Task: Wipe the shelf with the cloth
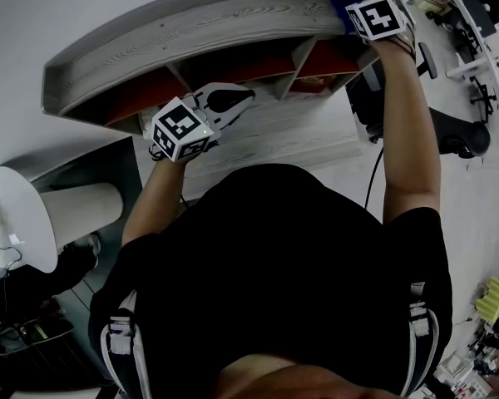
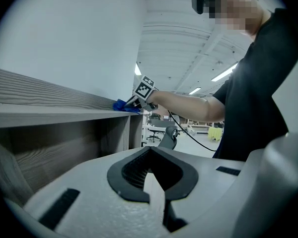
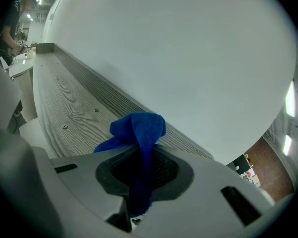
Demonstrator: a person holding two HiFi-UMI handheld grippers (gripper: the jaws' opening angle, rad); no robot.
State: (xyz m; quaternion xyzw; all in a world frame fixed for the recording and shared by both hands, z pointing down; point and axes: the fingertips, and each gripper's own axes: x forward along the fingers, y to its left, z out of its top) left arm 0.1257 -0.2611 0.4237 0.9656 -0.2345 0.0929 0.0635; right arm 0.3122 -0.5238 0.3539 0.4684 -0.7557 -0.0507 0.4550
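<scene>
Black-shirted torso (image 1: 274, 281) fills the head view from 6 o'clock up to centre, both arms reaching toward 12. Right gripper (image 3: 137, 192) has its jaws clamped on the blue cloth (image 3: 139, 128). The cloth bunches out ahead of the jaws and rests on the shelf (image 3: 69, 108) top at its right end, hard against the ribbed back strip where the top meets the white wall (image 3: 188, 53). In the right gripper view the bare wood-grain top runs off toward 10 o'clock, with only screw heads on it, to a raised lip at the far end. The front edge is open, with no lip showing. Left gripper (image 1: 231, 98) has its jaws together with nothing between them. It is held in front of the red-backed compartments (image 1: 241, 69), below the top's front edge; can't tell whether it touches. Round white table (image 1: 17, 223) sits at 9 o'clock in the head view, office chair (image 1: 461, 135) at 3, both off the shelf.
</scene>
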